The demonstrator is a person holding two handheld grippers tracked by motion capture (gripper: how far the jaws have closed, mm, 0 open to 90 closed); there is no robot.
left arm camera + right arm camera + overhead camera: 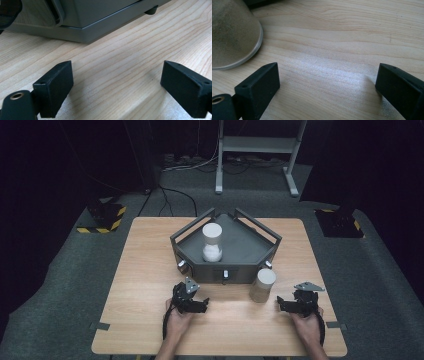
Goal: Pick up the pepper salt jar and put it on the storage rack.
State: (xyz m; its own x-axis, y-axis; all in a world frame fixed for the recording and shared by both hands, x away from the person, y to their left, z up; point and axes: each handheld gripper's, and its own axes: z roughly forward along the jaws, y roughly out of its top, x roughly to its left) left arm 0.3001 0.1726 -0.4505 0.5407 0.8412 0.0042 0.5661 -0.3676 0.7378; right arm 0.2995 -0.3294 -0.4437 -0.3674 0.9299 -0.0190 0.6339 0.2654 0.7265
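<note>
The tan cardboard cylinder (pixel 262 285) stood on the wooden table (pixel 145 265), just near-right of the grey tray (pixel 250 245). Left gripper (pixel 197 305) and right gripper (pixel 285 304) lay nearby, jaws wide, empty.

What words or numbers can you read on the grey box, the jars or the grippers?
There are none to read. The grey box has small knobs on its front, but any marks on them are too small to tell. The clear jar in it and the tan canister on the table look plain. The black jaw pads carry just tiny holes, no letters.
</note>
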